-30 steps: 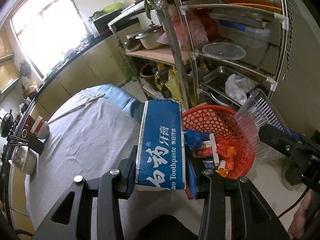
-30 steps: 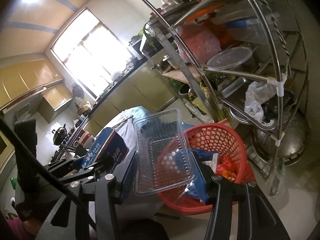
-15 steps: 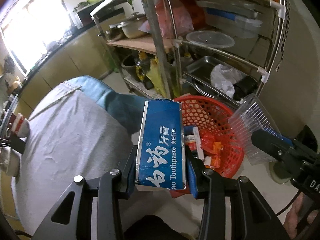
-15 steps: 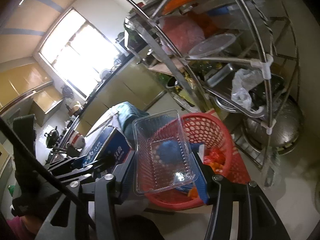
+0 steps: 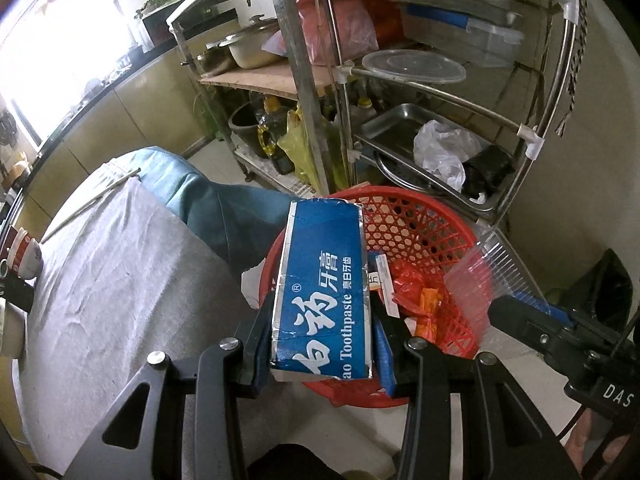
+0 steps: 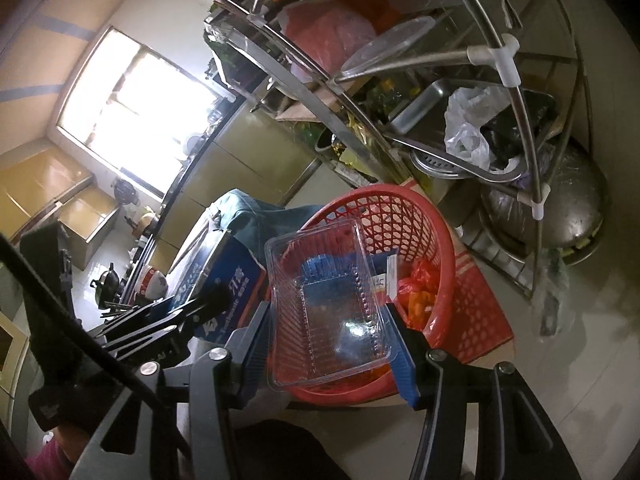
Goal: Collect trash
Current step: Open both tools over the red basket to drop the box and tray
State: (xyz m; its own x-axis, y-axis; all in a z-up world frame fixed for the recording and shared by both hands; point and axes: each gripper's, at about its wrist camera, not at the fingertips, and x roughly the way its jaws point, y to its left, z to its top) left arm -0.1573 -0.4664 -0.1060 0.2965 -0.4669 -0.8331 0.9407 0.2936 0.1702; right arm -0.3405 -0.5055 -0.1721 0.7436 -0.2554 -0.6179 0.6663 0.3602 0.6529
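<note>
A blue toothpaste box (image 5: pixel 324 272) is clamped upright in my left gripper (image 5: pixel 322 320), which is shut on it and hangs over the near rim of the red mesh basket (image 5: pixel 420 232). Wrappers and small packets lie inside the basket. My right gripper (image 6: pixel 328 332) is shut on a clear plastic tray (image 6: pixel 328 288), held tilted above the red basket (image 6: pixel 380 216). From the left wrist view the tray (image 5: pixel 488 272) and the right gripper (image 5: pixel 520 320) sit at the basket's right side. From the right wrist view the box (image 6: pixel 224 280) and the left gripper (image 6: pixel 200 308) are just left of the tray.
A steel rack (image 5: pixel 340 76) loaded with pans, lids and bags stands right behind the basket. A table under grey cloth (image 5: pixel 120 280) lies to the left, with chopsticks (image 5: pixel 100 192) and a paper cup (image 5: pixel 24 256). A black bag (image 5: pixel 612 292) sits on the floor at right.
Both grippers have sunk and tipped downward toward the red basket, which now looms larger under the box and the tray. Both grips look the same.
</note>
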